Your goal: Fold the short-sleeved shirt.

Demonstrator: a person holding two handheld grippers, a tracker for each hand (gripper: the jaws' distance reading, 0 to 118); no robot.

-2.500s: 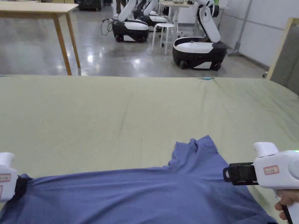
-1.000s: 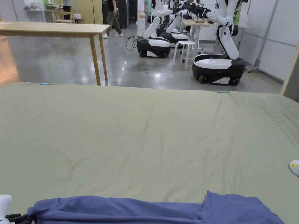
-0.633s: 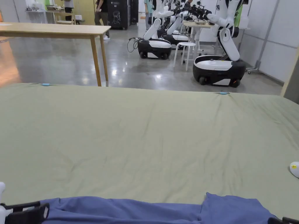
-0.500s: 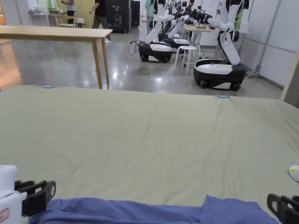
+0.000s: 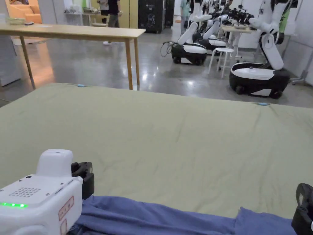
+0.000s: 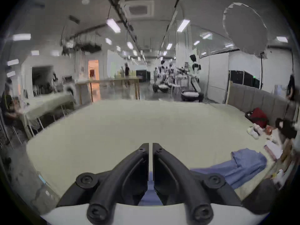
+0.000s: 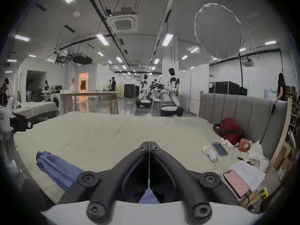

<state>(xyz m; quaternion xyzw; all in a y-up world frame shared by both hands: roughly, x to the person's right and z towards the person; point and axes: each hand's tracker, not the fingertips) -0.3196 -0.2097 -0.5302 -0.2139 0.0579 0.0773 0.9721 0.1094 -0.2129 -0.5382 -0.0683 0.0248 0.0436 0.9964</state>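
While the shirt (image 5: 159, 217) lies in a long, bunched strip along the near edge of the bed (image 5: 171, 134), the fold looks only partly done, or it may have gone wrong. One short sleeve sticks out at the strip's right end, and the rest is rumpled, not flat. I think the step now is to let go and get ready for a new hold. The next move should be to open both grippers, come down on the two ends of the strip, pinch the cloth well, and spread or fold it across the bed. The left gripper (image 6: 150, 145) is up over the near left part of the bed. Its jaws are almost closed, with just a thin slit between them and nothing in it. The right gripper (image 7: 149, 143) is over the near right part of the bed. Its jaws are pressed together and empty too. Blue cloth shows under each one, but neither pinches it.
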